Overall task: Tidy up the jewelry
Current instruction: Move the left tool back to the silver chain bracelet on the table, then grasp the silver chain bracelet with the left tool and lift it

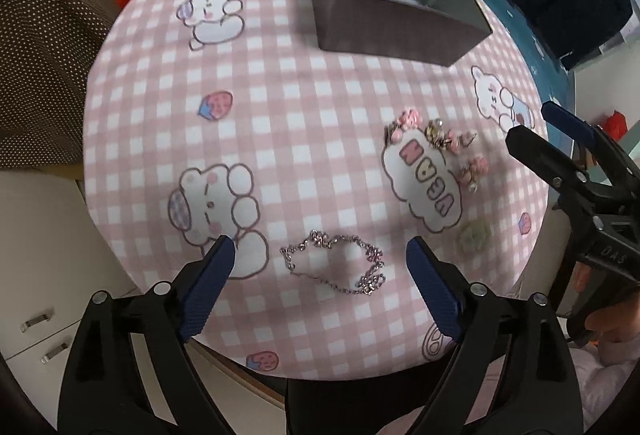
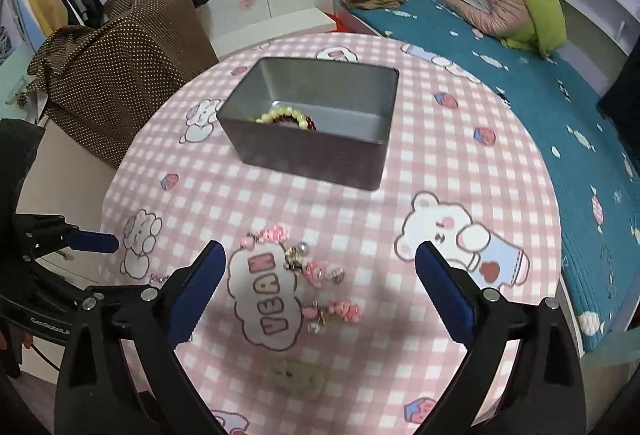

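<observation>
A silver chain bracelet [image 1: 334, 261] lies on the pink checked tablecloth [image 1: 280, 155], directly between the fingers of my left gripper [image 1: 320, 243], which is open and not touching it. My right gripper [image 2: 320, 249] is open above a cluster of pink and gold trinkets [image 2: 316, 271], with nothing held. The same cluster [image 1: 440, 143] appears right of centre in the left wrist view. A grey tin box [image 2: 304, 155] stands at the far side of the table with a yellow beaded bracelet [image 2: 286, 117] inside. The box [image 1: 384, 27] seems tilted in the left wrist view.
The round table ends close below both grippers. A teal bed [image 2: 520, 95] with a pink and green jacket [image 2: 516, 3] runs along the right. A brown dotted cloth [image 2: 120, 75] drapes furniture at left. White drawers [image 1: 40, 335] stand below the table's left edge.
</observation>
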Tool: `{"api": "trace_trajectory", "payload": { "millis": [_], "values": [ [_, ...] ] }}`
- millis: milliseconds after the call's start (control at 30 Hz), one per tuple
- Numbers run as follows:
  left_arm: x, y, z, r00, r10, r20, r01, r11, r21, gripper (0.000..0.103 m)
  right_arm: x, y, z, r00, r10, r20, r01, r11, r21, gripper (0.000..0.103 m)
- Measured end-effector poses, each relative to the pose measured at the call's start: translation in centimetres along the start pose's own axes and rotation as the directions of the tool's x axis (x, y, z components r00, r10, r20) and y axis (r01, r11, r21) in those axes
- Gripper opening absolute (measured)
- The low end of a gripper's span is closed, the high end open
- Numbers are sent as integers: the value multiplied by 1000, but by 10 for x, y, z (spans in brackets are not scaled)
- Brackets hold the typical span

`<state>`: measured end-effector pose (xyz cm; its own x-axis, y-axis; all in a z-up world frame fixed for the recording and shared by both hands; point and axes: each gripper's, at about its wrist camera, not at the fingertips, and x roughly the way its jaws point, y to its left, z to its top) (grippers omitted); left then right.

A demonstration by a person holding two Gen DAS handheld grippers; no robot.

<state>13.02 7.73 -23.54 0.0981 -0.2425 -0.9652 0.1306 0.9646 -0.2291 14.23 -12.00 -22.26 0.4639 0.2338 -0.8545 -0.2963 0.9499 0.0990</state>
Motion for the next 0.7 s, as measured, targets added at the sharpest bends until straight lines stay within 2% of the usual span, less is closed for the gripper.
{"api": "trace_trajectory", "payload": {
  "millis": [133,400,533,600,633,700],
  "values": [
    [11,4,-2,1000,-5,-13,5,1000,0,87,2,1,-6,1000,-7,-17,8,1000,10,92],
    [29,5,-3,999,-13,-47,14,999,34,60,4,2,-13,999,-17,-32,18,999,29,92],
    [30,3,-4,999,-4,-38,7,998,64,53,6,-1,-15,999,-20,-38,22,999,45,92],
    [29,1,-4,999,15,-35,-12,997,81,40,6,-2,-16,999,-20,-41,22,999,49,92],
    [29,2,-4,999,17,-35,-14,996,84,38,6,-2,-16,999,-20,-41,22,998,50,92],
    [30,4,-3,999,16,-39,-12,996,84,19,6,-3,-16,999,-20,-42,22,998,51,92]
  ]
}}
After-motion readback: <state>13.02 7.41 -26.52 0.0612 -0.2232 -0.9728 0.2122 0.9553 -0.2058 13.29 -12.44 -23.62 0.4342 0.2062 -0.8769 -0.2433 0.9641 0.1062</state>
